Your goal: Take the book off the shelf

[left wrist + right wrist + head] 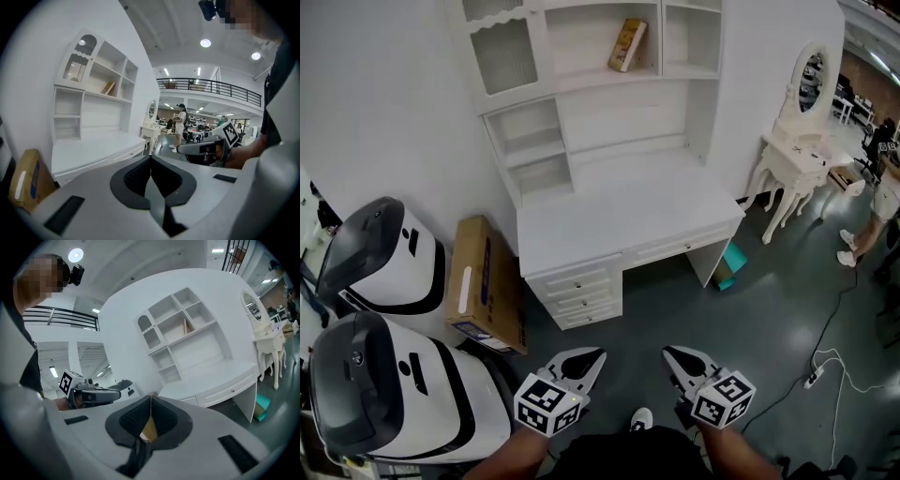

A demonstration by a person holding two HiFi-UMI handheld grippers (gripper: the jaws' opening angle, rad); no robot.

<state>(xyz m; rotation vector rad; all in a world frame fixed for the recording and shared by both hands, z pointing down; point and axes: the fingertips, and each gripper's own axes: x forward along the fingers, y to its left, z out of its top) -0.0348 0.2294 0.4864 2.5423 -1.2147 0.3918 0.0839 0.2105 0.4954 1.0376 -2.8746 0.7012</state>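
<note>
Book (627, 45) aslant on shelf (600, 75); left tongs (596, 356), right tongs (668, 352) closed, short of desk (619, 211)

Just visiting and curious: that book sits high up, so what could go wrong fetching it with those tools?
The book leans tilted in a top compartment of the shelf, so a nudge might tip it flat or onto the desk. The left gripper and right gripper both have shut jaws; they must open first or they will only push it. The cable on the floor could catch a foot.
</note>
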